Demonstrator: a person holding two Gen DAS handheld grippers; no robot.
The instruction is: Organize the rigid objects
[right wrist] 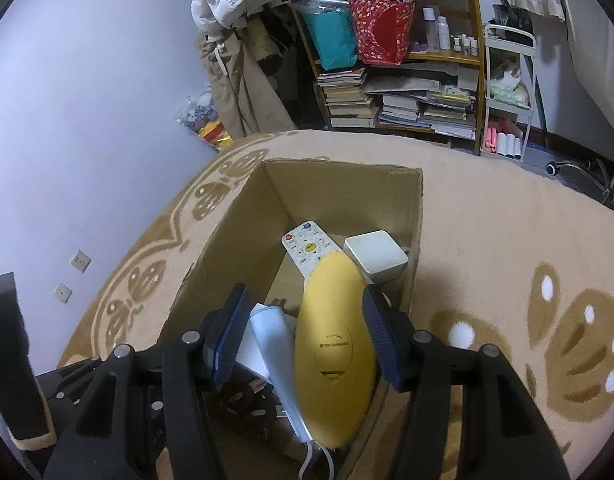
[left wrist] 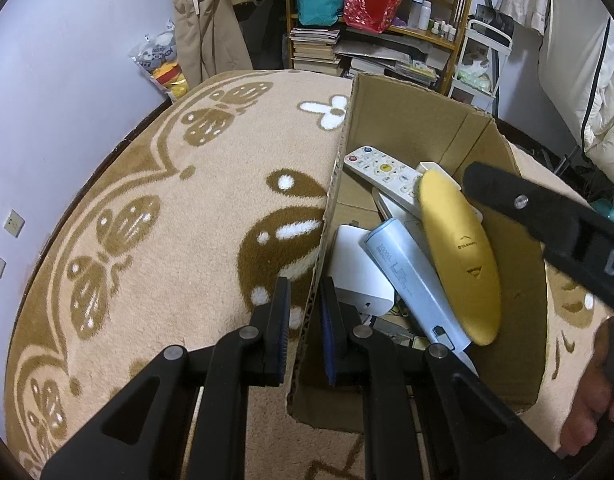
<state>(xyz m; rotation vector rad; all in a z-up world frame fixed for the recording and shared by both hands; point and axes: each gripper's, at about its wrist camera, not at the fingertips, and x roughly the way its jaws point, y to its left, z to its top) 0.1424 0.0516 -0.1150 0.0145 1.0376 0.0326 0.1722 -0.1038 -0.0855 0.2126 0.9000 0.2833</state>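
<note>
Pinching corrugated box wall (left wrist: 334, 184), ribbed left claw (left wrist: 305, 282)

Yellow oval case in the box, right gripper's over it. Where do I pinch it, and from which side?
Pinch the yellow case across its narrow width, near the wider middle, coming from above. It lies long and tilted atop the blue power bank, and the right gripper already straddles it, open.

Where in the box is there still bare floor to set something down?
Bare floor shows in the cardboard box between its left wall and the white remote. The near half is crowded: power bank, white charger and yellow case overlap.
</note>
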